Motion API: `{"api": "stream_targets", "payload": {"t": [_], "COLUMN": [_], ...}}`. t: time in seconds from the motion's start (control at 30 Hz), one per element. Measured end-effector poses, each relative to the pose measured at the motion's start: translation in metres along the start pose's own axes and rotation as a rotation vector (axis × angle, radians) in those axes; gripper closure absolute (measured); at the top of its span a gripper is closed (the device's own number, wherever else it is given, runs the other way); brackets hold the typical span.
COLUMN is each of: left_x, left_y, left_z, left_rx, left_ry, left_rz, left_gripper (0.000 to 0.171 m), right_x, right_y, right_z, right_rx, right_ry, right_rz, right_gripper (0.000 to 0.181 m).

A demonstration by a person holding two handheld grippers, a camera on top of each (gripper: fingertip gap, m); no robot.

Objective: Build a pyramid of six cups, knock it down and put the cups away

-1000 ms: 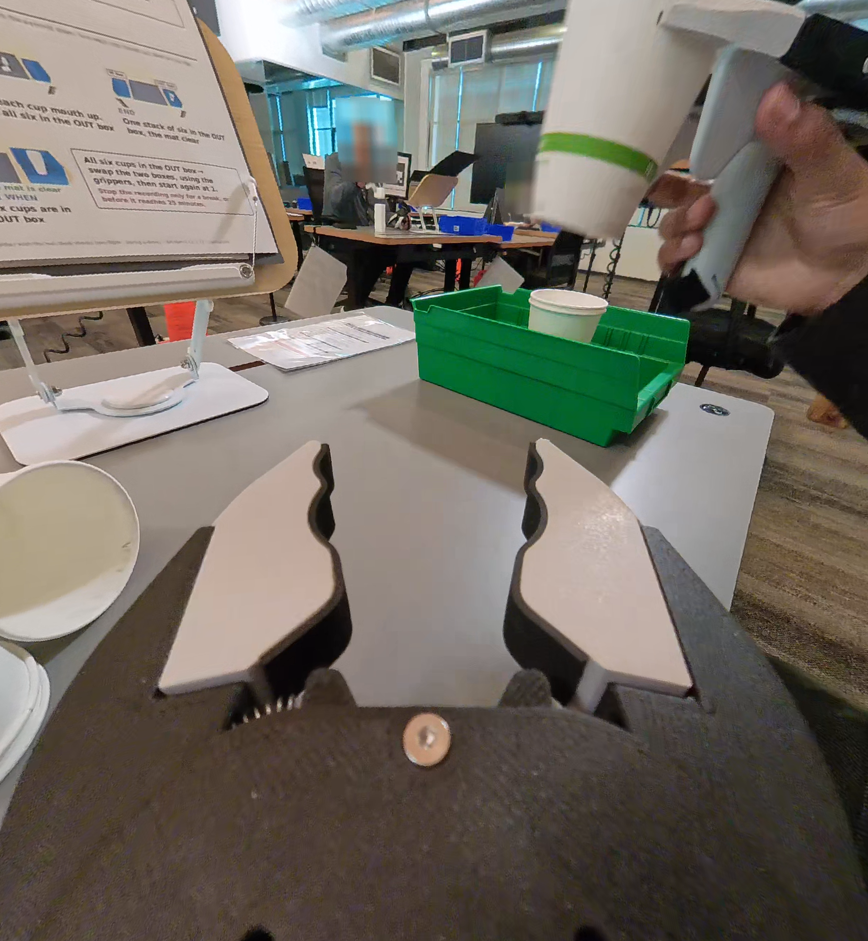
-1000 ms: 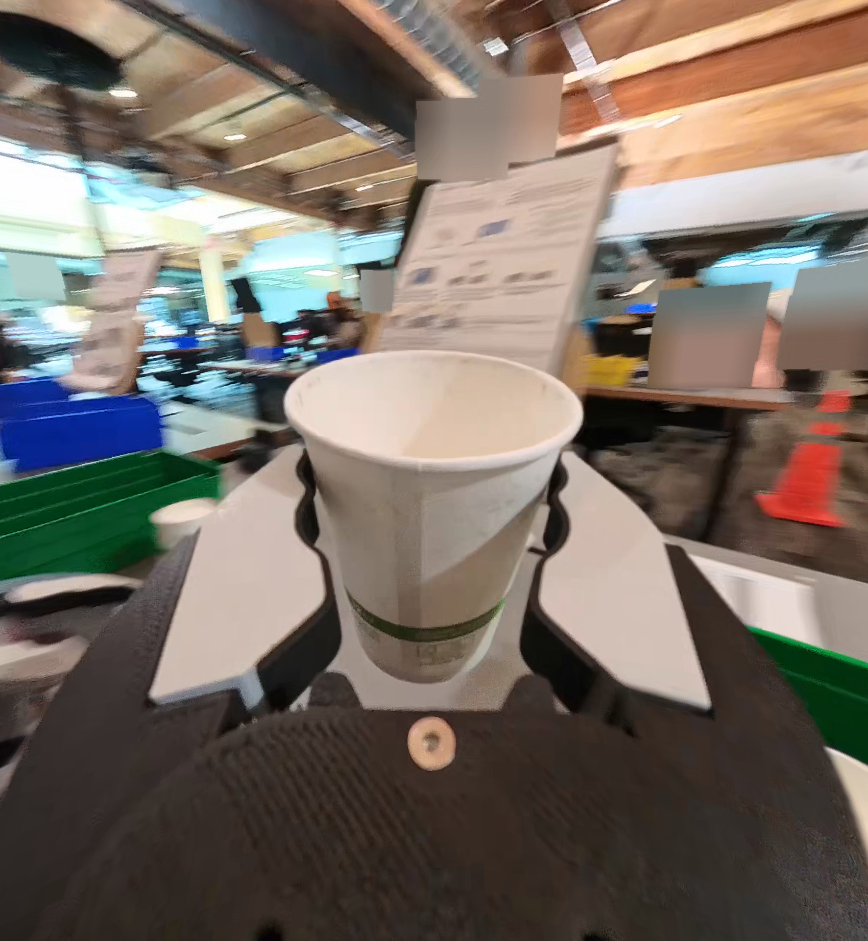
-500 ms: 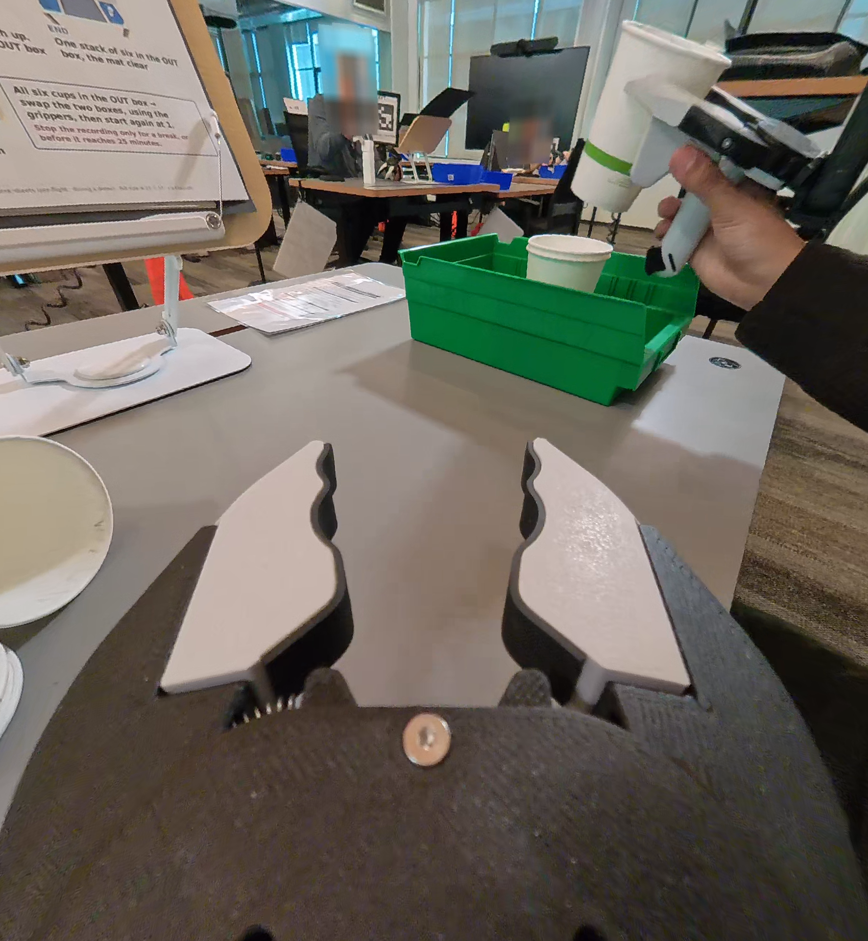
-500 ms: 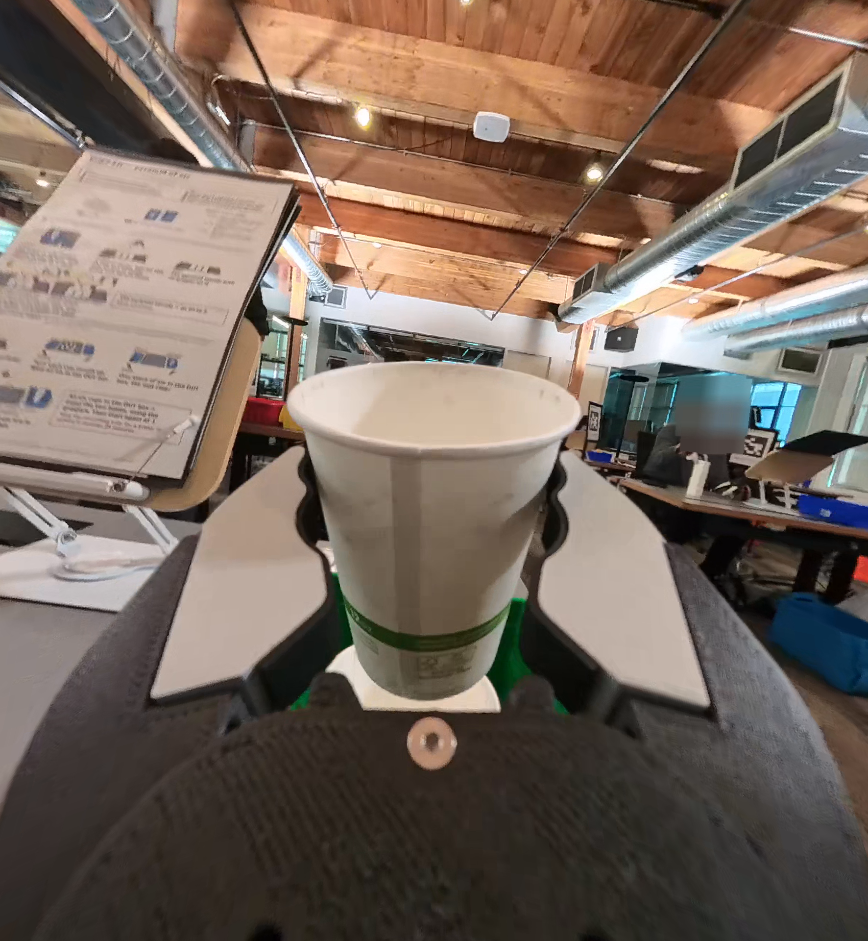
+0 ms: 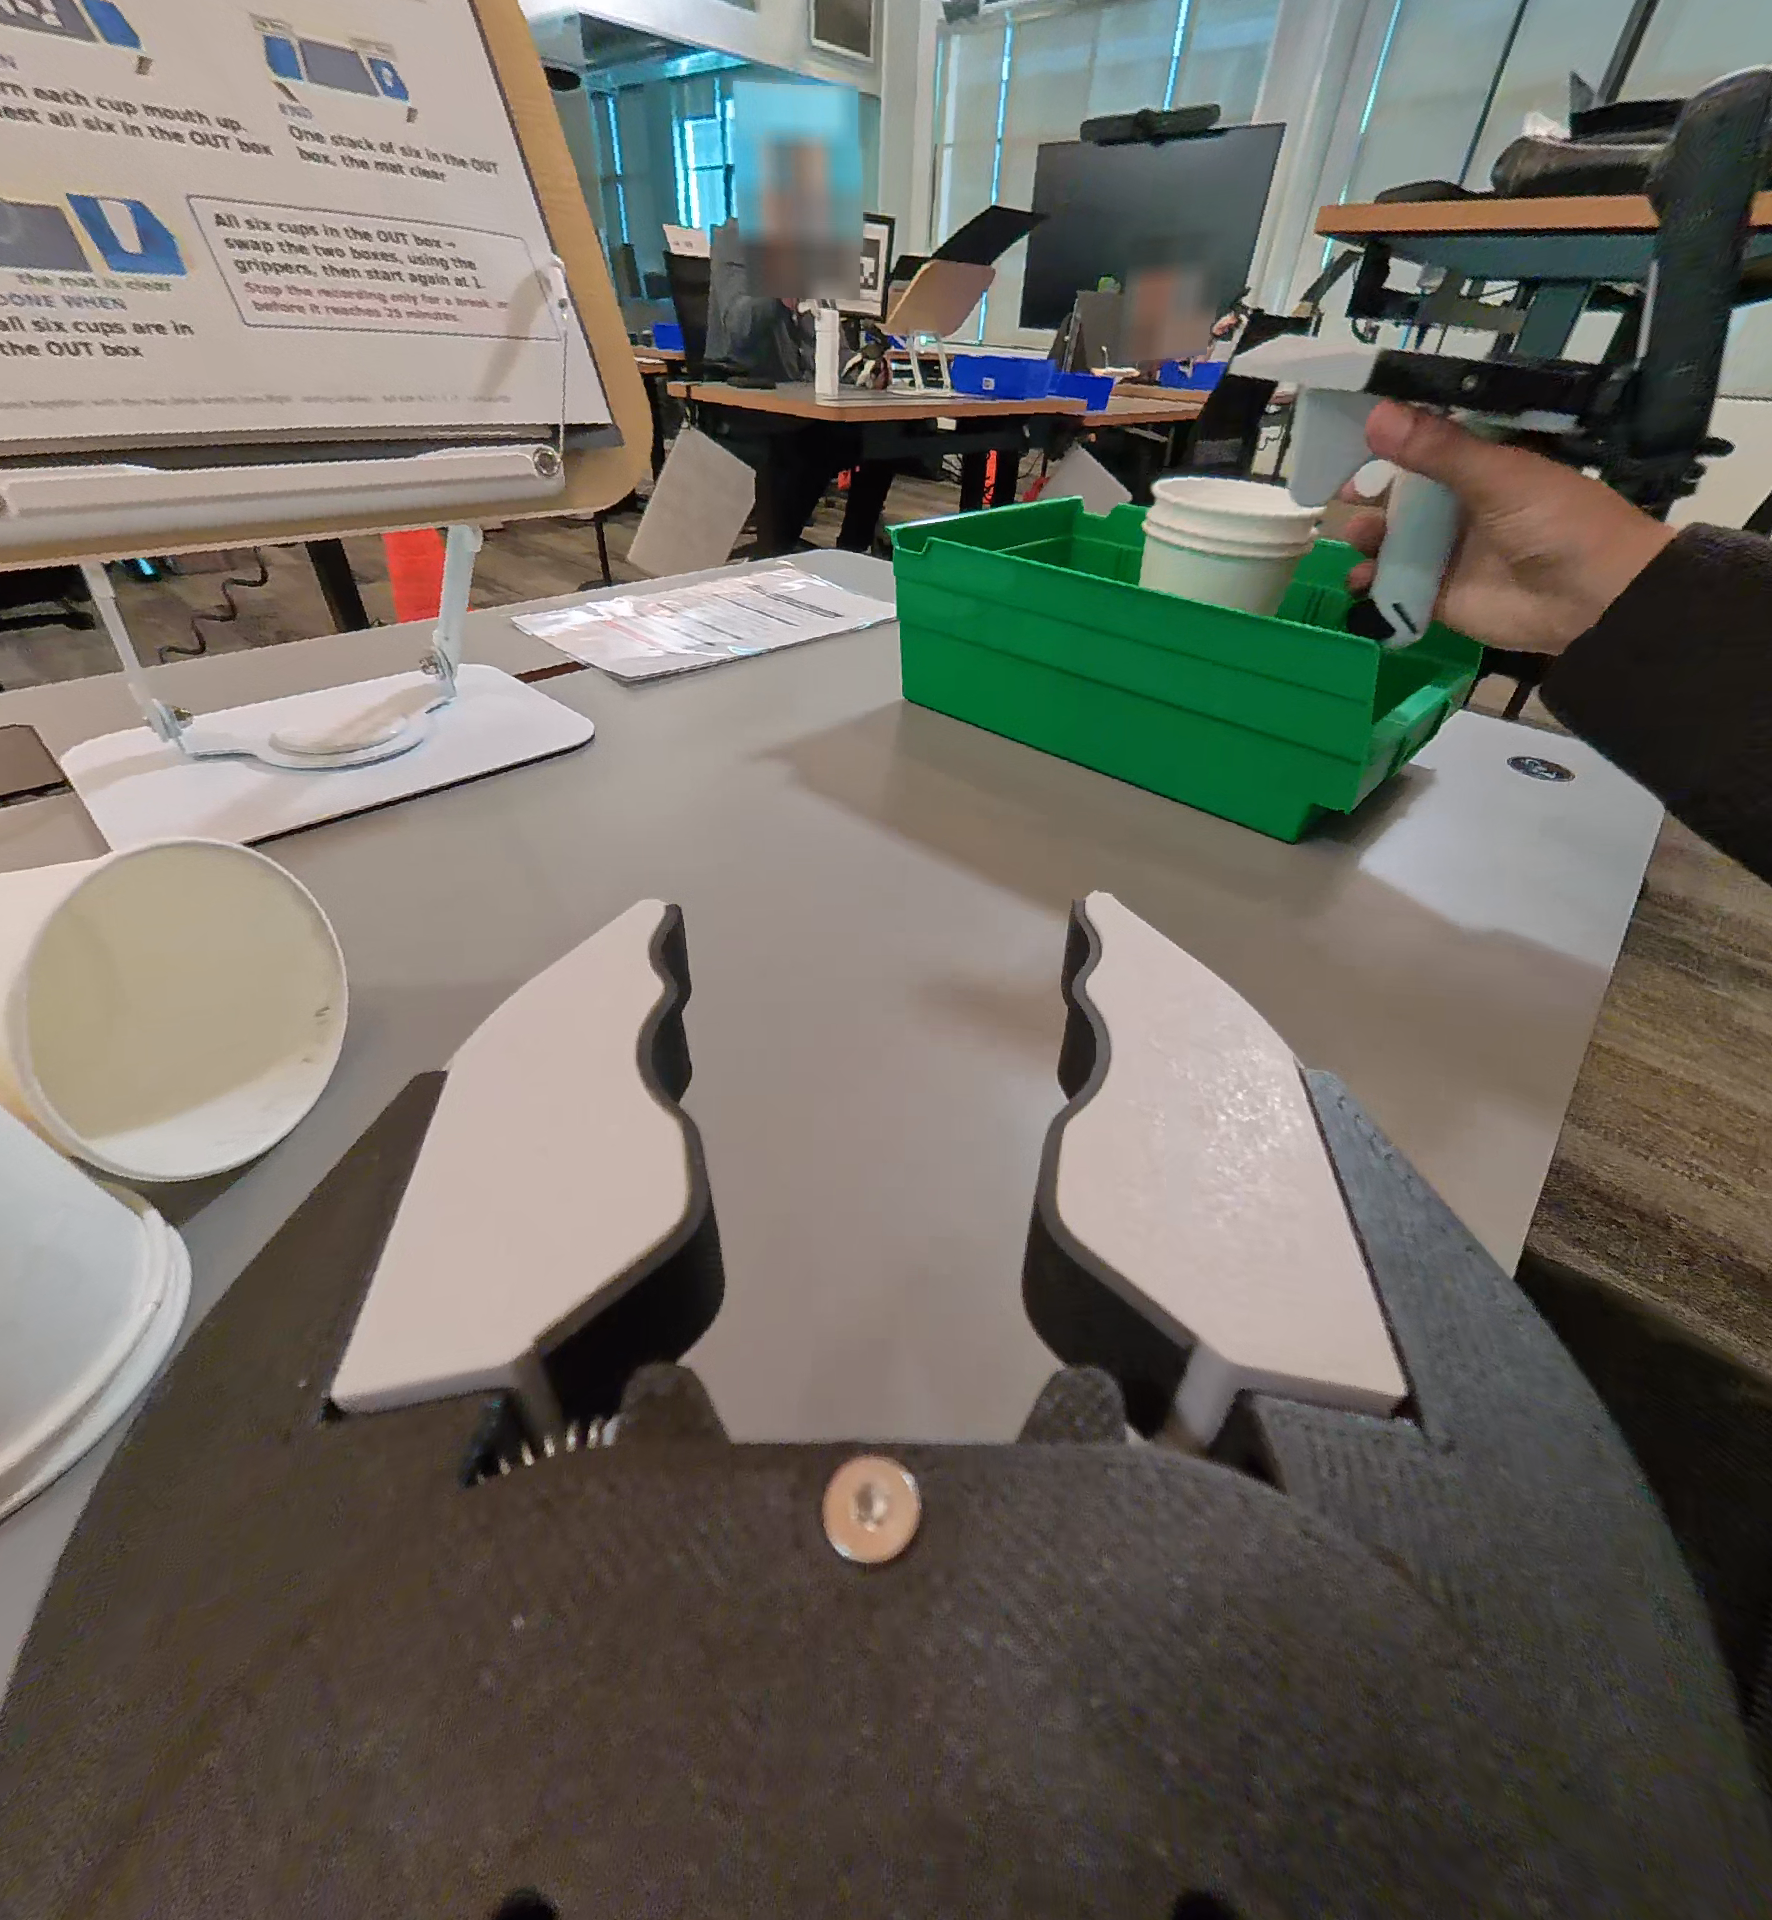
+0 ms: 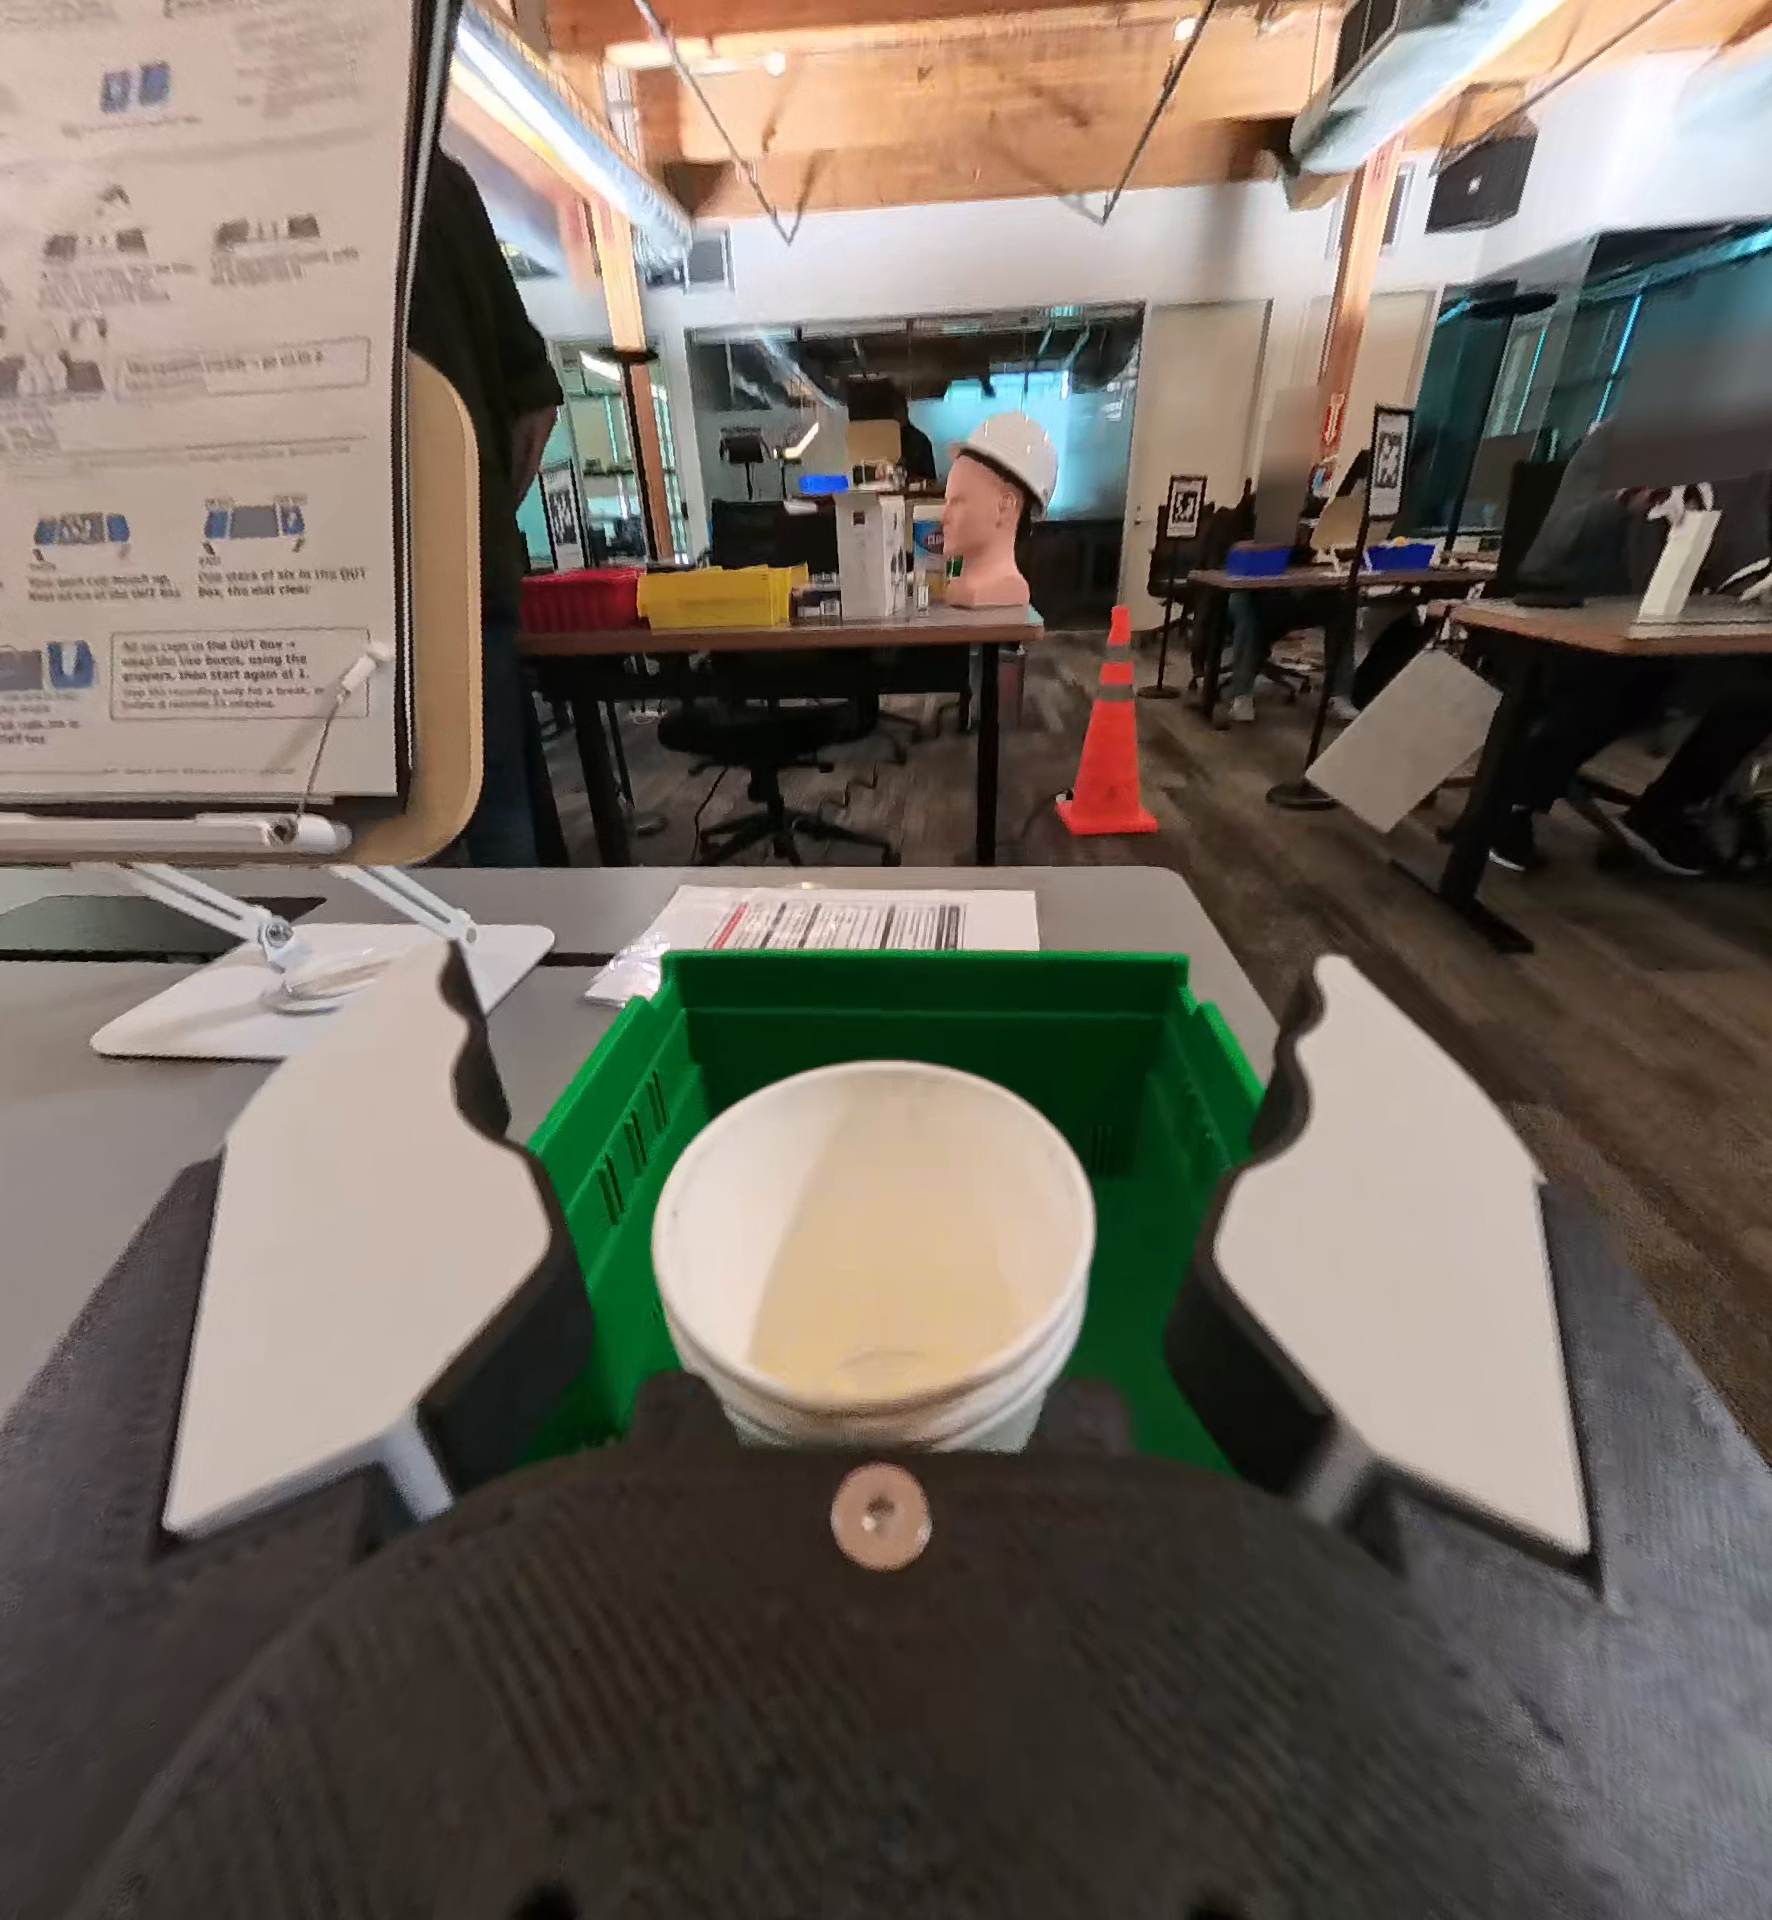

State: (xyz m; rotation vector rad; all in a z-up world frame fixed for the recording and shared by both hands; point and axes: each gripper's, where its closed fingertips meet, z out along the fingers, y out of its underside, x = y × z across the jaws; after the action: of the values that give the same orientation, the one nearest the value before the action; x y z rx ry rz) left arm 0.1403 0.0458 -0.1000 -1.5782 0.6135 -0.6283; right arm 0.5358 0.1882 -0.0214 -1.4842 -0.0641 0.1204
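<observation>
Now right tool [image 6: 882, 1049] wide over upright nested cups [image 6: 874, 1262]; left tool [image 5: 871, 997] wide, empty.

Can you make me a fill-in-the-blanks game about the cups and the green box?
1. The stack of white paper cups stands inside the ____ plastic bin.
2. The right tool has its fingers spread ____, apart from the stack.
3. Beside the open left tool, a white paper cup lies on its ____ on the grey table.
4. Past the table, an orange traffic ____ stands on the floor.

Missing words: green; open; side; cone
</observation>
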Motion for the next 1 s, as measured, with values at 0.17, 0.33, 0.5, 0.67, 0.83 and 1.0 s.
{"api": "stream_targets", "payload": {"t": [0.17, 0.33, 0.5, 0.67, 0.83, 1.0], "left_x": [-0.005, -0.013, -0.042, -0.104, -0.143, -0.154], "left_y": [-0.003, 0.006, 0.018, -0.01, -0.022, -0.037], "left_z": [-0.002, 0.001, -0.001, -0.034, -0.054, -0.055], "left_rx": [0.013, -0.032, -0.104, -0.003, 0.004, 0.115], "left_ry": [-0.013, -0.031, -0.157, -0.457, -0.61, -0.652], "left_rz": [-0.02, -0.089, -0.102, 0.021, 0.147, 0.095], "left_gripper": [0.102, 0.101, 0.1, 0.101, 0.101, 0.112], "right_x": [0.011, -0.028, -0.132, -0.262, -0.347, -0.357], "right_y": [-0.054, -0.119, -0.143, -0.064, 0.043, 0.082], "right_z": [-0.03, -0.055, -0.056, -0.052, -0.067, -0.073], "right_rx": [0.161, 0.346, 0.369, 0.151, -0.066, -0.063], "right_ry": [-0.001, -0.122, -0.414, -0.613, -0.732, -0.687], "right_rz": [0.076, 0.161, 0.314, 0.237, 0.225, -0.092], "right_gripper": [0.045, 0.051, 0.052, 0.056, 0.069, 0.087]}}
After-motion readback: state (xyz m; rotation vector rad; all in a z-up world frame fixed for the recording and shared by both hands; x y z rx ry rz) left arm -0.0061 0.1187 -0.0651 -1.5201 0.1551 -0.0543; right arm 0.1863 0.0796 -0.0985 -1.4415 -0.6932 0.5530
